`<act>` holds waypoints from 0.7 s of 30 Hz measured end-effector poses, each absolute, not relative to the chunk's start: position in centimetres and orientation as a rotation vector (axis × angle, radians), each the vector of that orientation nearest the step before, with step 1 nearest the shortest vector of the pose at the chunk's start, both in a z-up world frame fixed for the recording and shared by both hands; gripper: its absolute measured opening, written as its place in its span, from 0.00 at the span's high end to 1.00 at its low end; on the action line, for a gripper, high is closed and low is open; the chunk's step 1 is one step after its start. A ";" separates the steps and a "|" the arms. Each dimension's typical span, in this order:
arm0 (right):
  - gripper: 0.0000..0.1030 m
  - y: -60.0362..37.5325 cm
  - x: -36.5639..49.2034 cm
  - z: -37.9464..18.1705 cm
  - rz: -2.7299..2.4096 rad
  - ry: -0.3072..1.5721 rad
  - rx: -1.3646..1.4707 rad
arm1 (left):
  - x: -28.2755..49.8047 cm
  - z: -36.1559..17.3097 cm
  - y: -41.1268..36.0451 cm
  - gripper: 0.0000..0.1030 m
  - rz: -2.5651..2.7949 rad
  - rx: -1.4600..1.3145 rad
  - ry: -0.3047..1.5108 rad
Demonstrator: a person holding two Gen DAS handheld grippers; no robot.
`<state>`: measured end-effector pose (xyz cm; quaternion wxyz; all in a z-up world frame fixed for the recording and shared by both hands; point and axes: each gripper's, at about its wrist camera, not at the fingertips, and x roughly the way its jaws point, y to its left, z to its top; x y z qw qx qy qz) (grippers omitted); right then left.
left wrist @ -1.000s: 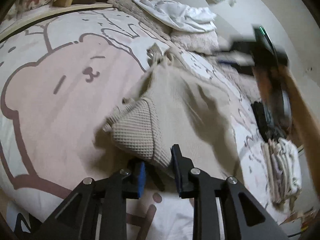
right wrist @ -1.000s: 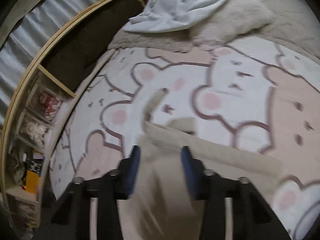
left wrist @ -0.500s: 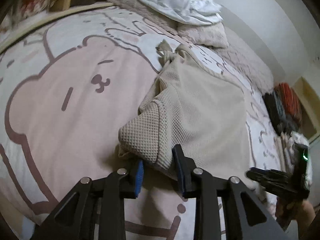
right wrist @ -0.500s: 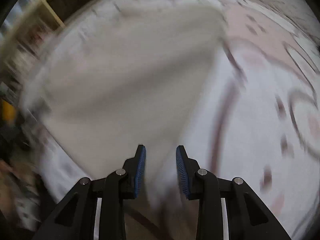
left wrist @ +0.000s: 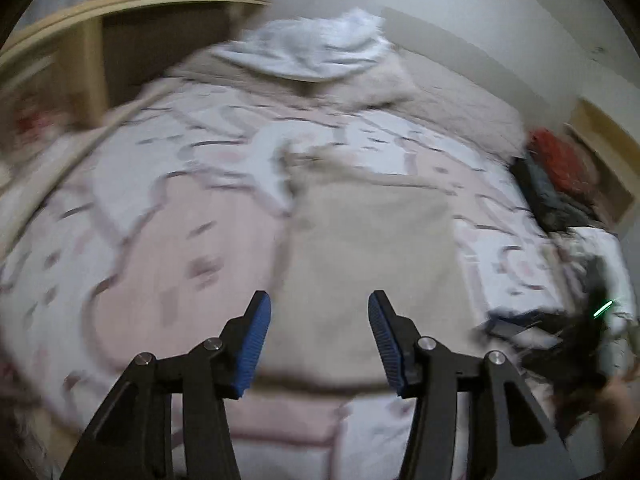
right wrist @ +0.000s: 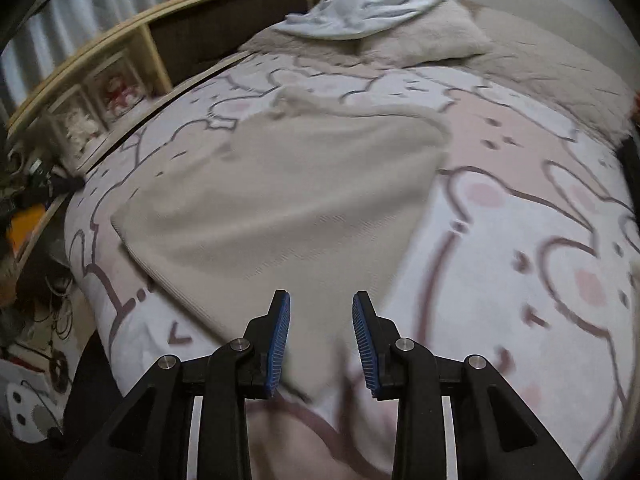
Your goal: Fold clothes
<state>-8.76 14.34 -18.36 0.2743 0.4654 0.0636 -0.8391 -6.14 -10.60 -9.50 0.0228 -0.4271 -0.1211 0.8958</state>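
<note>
Pink-and-white bedding printed with cartoon bears (right wrist: 520,240) covers the bed and fills most of both wrist views, with a wooden shelf unit (right wrist: 132,52) along its far left side and pale curtains behind that. Flat on the bedding lies the beige knitted garment (right wrist: 280,200), folded into a broad, roughly rectangular panel; in the left wrist view it (left wrist: 372,256) runs from just ahead of the fingertips toward the far end of the bed, where a crumpled part of it bunches up. At the far end rests a fuzzy beige pillow (right wrist: 424,40) with a rumpled white cloth (right wrist: 372,4) heaped on top. The left gripper (left wrist: 319,332) hangs above the near edge of the garment with its blue-padded jaws opening, nothing between them and no cloth touching the pads. The right gripper (right wrist: 321,332) hovers over the garment's near right corner with its jaws a modest gap apart; the cloth lies below them, not pinched. In the left wrist view the right gripper (left wrist: 560,332) shows as a dark blur with a green light at the near right, beside a stack of folded pale clothes (left wrist: 600,264); farther right sit dark and red items (left wrist: 560,168), too blurred to identify.
</note>
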 end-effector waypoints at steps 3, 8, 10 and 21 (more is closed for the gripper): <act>0.68 12.2 -9.0 -22.2 -2.191 0.259 1.374 | -11.8 -10.4 -7.8 0.51 2.623 -1.370 -0.392; 0.68 12.9 -8.2 -23.3 -2.261 0.200 1.333 | -21.1 -15.0 -1.9 0.51 2.488 -1.452 -0.336; 0.68 13.0 -8.2 -23.4 -2.265 0.166 1.341 | -22.9 -16.5 -0.6 0.51 2.499 -1.491 -0.282; 0.67 13.2 -7.4 -23.6 -2.319 0.086 1.322 | -31.1 -20.7 -5.7 0.53 2.810 -1.614 0.072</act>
